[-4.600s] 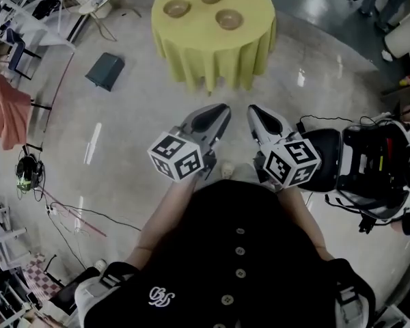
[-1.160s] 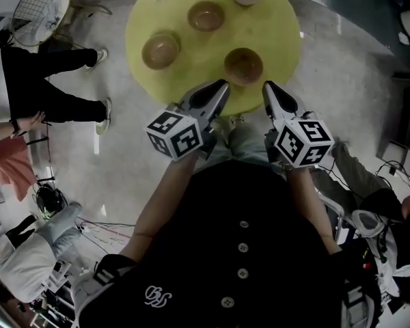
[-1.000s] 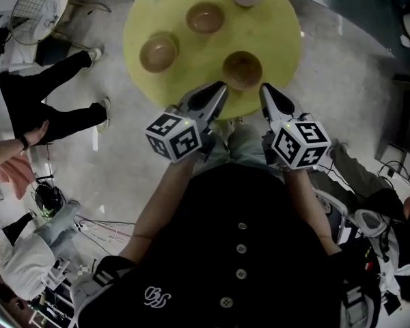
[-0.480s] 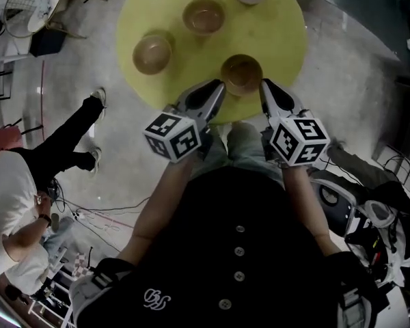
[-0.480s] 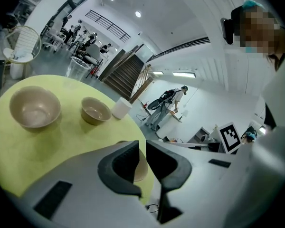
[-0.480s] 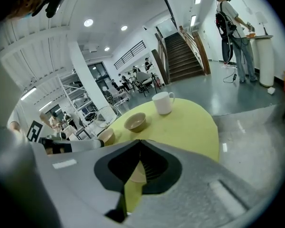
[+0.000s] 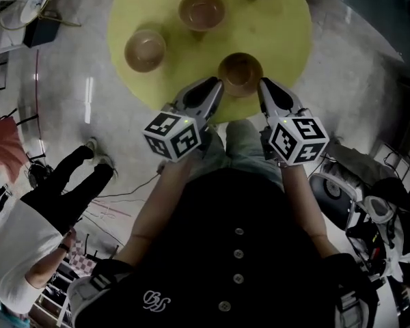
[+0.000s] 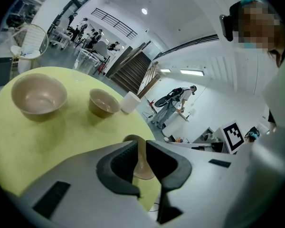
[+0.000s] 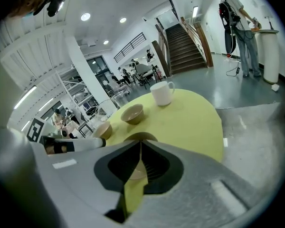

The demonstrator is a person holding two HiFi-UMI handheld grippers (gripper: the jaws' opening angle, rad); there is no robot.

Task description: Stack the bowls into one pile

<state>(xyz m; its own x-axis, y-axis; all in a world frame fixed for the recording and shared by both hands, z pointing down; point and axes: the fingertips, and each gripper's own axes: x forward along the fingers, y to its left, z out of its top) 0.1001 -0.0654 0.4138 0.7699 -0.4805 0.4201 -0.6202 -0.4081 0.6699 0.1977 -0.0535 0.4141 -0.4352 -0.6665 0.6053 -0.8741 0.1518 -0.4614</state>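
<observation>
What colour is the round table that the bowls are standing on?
The table is plain yellow-green with no pattern; the head view shows it best.

Showing no legible words or numbers anywhere. Bearing only black-and-white square markers [image 7: 173,134], patterns rather than letters, on the cubes of the left gripper [image 7: 214,84] and the right gripper [image 7: 264,84]. Carrying a white looping emblem [image 7: 156,300] near the lower left edge of the black shirt [image 7: 239,217], too small for reading.

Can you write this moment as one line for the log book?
left gripper: slightly open, empty | right gripper: shut, empty | nearest bowl: just ahead, untouched | other two bowls: apart, unstacked
</observation>
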